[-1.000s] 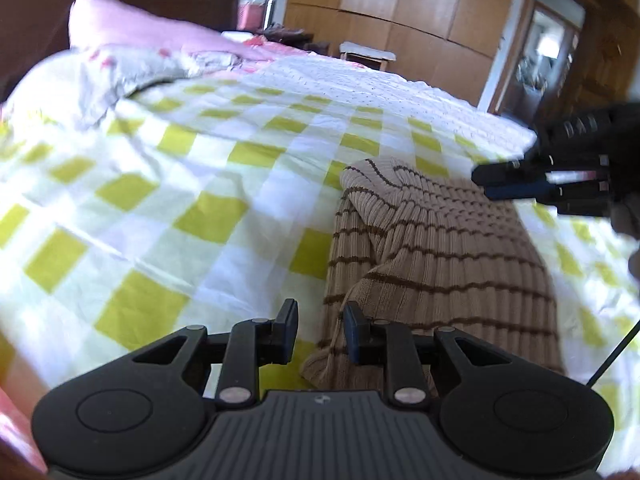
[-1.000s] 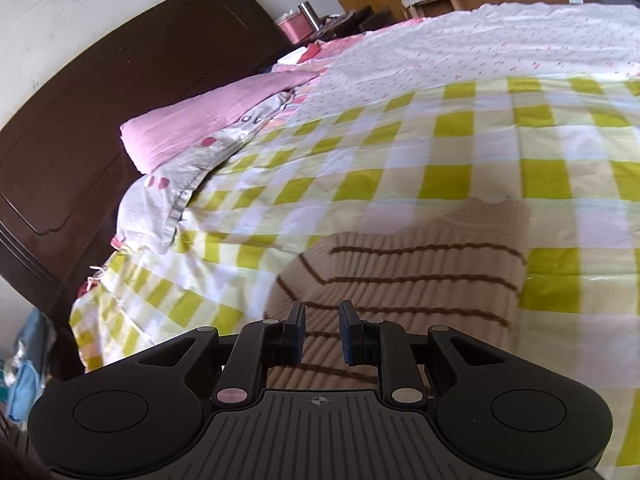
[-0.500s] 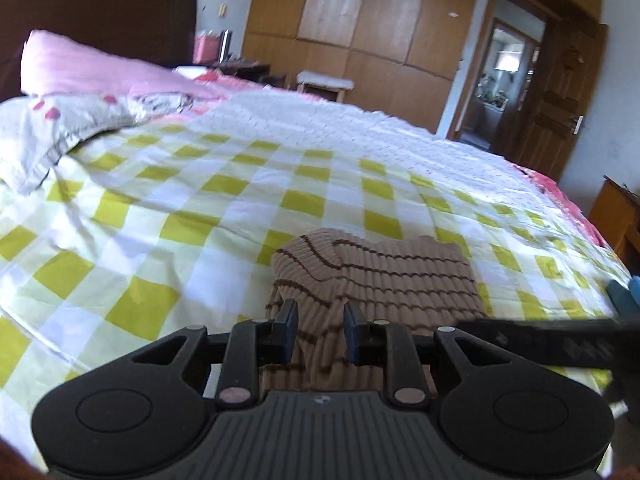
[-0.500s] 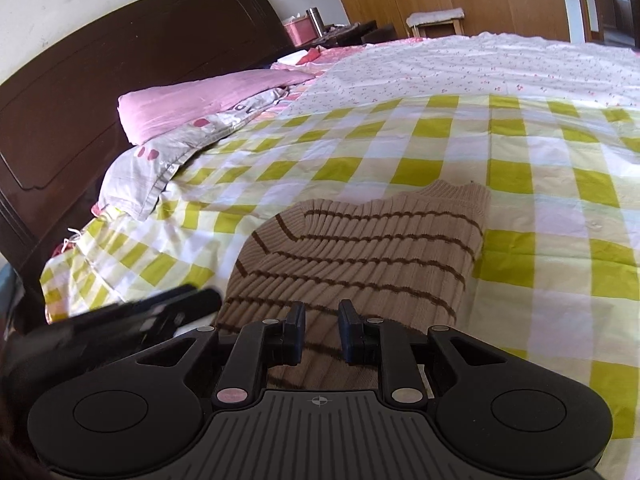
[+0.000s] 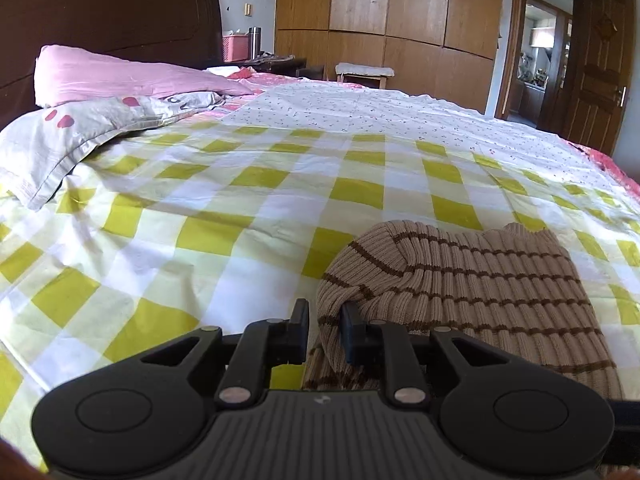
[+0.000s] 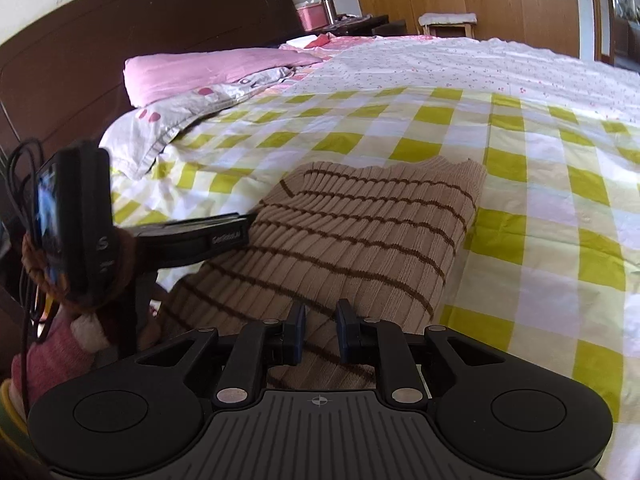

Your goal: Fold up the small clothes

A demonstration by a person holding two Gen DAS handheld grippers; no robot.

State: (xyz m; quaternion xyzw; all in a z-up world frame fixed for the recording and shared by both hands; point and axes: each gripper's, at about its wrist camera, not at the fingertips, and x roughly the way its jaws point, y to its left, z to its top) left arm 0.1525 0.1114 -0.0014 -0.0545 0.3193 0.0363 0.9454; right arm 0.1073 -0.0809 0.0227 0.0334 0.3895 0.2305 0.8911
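Left wrist view. At nine to ten o'clock a grey pillow (image 5: pixel 76 136) with pink marks lies beneath a pink pillow (image 5: pixel 120 76), both against the dark headboard (image 5: pixel 112 8). The yellow-checked sheet (image 5: pixel 208 208) fills the centre of the frame. At twelve o'clock stand wooden wardrobes (image 5: pixel 384 12) with a small stool (image 5: pixel 364 72) before them; at two o'clock a doorway (image 5: pixel 540 56) stands open. The beige sweater with brown stripes (image 5: pixel 472 280) lies folded on the sheet at four to five o'clock. At six o'clock the left gripper (image 5: pixel 324 332) has its jaws narrow and pinching a raised fold at the sweater's left edge; they have just closed slightly further.

Right wrist view. At nine o'clock the left gripper (image 6: pixel 240 226) enters from the side, borne by a hand (image 6: pixel 92 320) in a pink sleeve (image 6: pixel 44 360); its tip touches the left edge of the sweater (image 6: pixel 360 232). The garment lies at the centre, its ribbed collar end towards one o'clock. At six o'clock the right gripper (image 6: pixel 320 330) has narrow jaws with the sweater's near edge gathered between them; these too have just closed a little. The checked sheet (image 6: pixel 540 208) occupies three o'clock, and a white floral sheet (image 6: pixel 460 68) lies at one o'clock.
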